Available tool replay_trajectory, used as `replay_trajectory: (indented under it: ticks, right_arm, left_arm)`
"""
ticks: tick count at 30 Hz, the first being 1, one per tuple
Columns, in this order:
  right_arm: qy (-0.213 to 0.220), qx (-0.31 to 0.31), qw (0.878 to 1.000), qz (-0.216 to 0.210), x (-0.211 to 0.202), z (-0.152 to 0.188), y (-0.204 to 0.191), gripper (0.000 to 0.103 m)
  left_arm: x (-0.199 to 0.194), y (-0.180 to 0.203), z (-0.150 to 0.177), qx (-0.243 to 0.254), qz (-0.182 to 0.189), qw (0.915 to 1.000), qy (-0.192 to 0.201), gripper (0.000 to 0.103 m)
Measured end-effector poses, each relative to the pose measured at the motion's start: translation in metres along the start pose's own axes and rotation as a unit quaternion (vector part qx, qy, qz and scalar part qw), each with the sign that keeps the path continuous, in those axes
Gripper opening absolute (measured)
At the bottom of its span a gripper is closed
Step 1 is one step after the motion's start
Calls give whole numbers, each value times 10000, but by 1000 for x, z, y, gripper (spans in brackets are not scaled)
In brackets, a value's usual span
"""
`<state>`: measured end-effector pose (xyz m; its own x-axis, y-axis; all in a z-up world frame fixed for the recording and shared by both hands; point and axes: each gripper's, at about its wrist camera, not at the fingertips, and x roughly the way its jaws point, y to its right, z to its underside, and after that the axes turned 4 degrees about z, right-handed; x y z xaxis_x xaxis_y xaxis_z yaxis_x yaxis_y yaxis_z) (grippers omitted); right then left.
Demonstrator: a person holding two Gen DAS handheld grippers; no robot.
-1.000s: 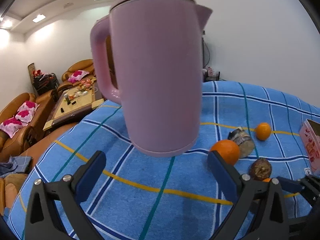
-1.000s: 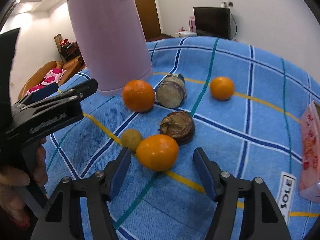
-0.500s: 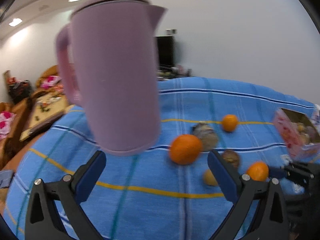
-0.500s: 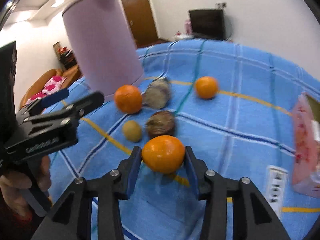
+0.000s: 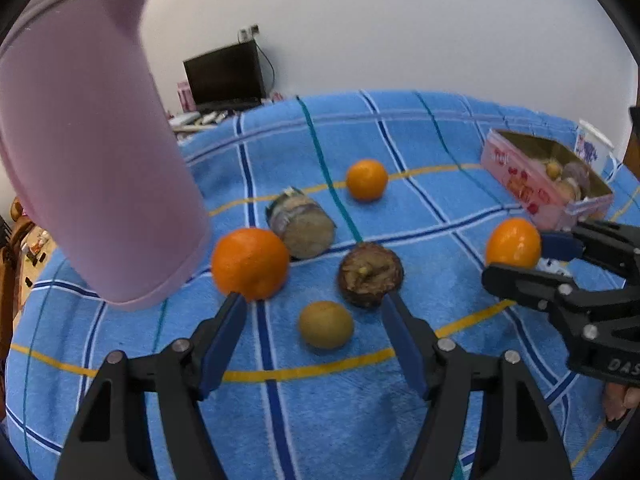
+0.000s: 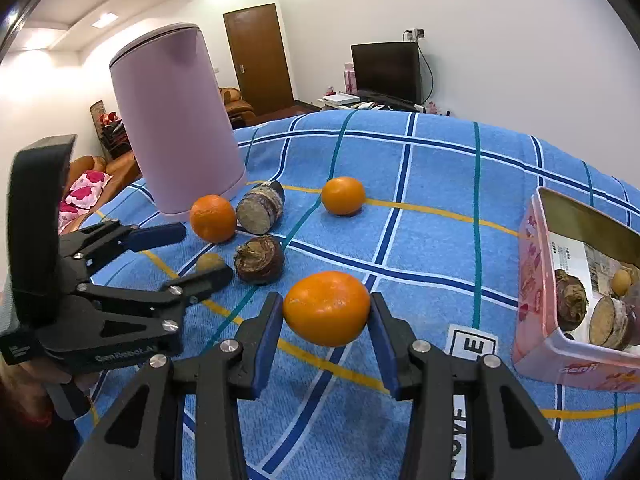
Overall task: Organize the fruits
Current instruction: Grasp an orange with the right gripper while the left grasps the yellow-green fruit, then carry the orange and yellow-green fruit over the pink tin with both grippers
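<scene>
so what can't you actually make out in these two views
- Pink kettle: top and handle cut off by the left wrist view's edge, and blurred.
- Small yellow-green fruit: partly hidden behind the left gripper in the right wrist view.
- Pink tin box: its contents are cut off by the right edge.

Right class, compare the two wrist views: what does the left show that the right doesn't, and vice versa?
Only the left: a white mug behind the pink tin.
Only the right: the brown door and ceiling lights.
Both: pink kettle, TV, small yellow-brown fruit, and the right gripper clamping an orange.
</scene>
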<state>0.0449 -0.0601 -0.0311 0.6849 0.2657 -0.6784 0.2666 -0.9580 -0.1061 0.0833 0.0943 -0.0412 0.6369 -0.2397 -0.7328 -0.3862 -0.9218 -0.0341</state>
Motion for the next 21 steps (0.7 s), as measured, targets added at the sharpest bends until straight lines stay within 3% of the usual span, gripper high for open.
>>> replay_trajectory:
  ticks: [6, 9, 15, 21]
  right_arm:
    - [2, 80, 10000, -41, 0, -1, 1, 45]
    - [25, 51, 10000, -31, -1, 0, 0, 45]
    - [99, 87, 9999, -28, -2, 0, 2, 45]
    - [499, -4, 9986, 174, -14, -4, 6, 45]
  left_arm:
    - [14, -4, 0, -97, 226, 9991, -354, 50]
    - [13, -6, 1, -173, 346, 9986, -349, 33]
    - [3, -13, 3, -345, 311, 9988, -141, 32]
    - [-20, -24, 3, -611, -198, 9969, 449, 32]
